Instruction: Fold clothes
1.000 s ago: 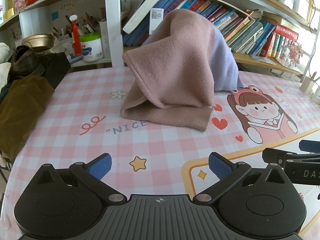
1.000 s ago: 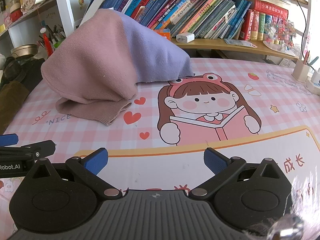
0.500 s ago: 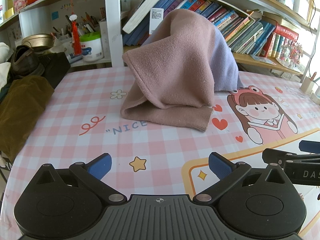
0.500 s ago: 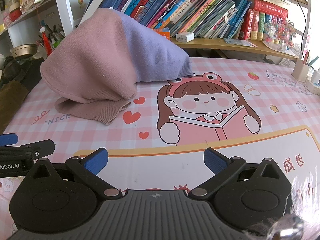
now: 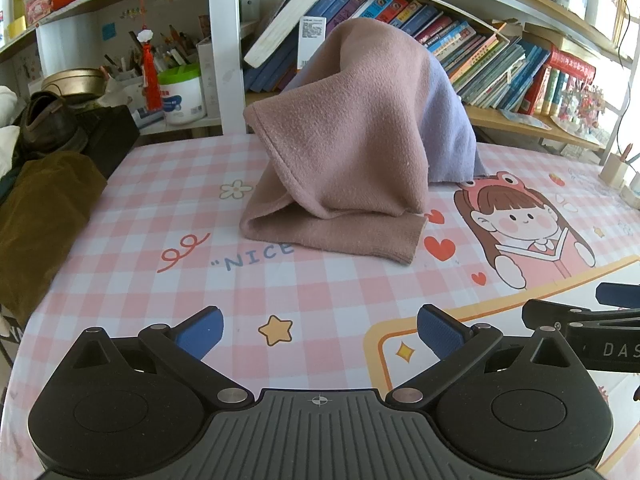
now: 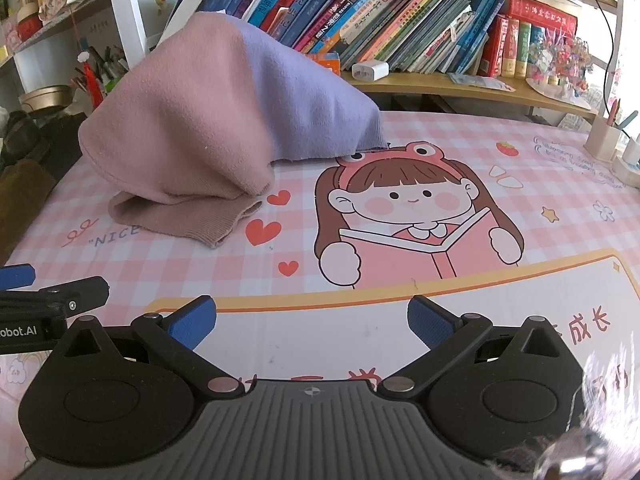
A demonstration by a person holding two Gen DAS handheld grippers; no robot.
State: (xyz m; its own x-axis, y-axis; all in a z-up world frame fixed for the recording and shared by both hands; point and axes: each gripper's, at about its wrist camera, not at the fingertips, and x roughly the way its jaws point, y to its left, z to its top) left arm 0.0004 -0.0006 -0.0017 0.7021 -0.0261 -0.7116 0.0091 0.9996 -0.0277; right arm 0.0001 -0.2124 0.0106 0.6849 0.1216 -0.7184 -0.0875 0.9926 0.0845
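A pink and lilac knitted garment (image 5: pixel 352 140) (image 6: pixel 208 128) stands heaped in a tall peak at the back of the table, leaning towards the bookshelf, with a ribbed pink hem spread flat in front. My left gripper (image 5: pixel 318 330) hovers open over the checked tablecloth, well short of the garment, with nothing between its blue pads. My right gripper (image 6: pixel 310 320) is open too, over the white panel of the cloth, to the right of the heap. Each gripper's side shows at the edge of the other's view.
The tablecloth (image 5: pixel 160 208) is pink-checked with a cartoon girl (image 6: pixel 412 208). A bookshelf (image 6: pixel 400 28) runs along the back. Brown cloth (image 5: pixel 36 216), a shoe (image 5: pixel 48 124) and a white tub (image 5: pixel 182 96) sit at the left. A pen holder (image 6: pixel 604 136) stands at the far right.
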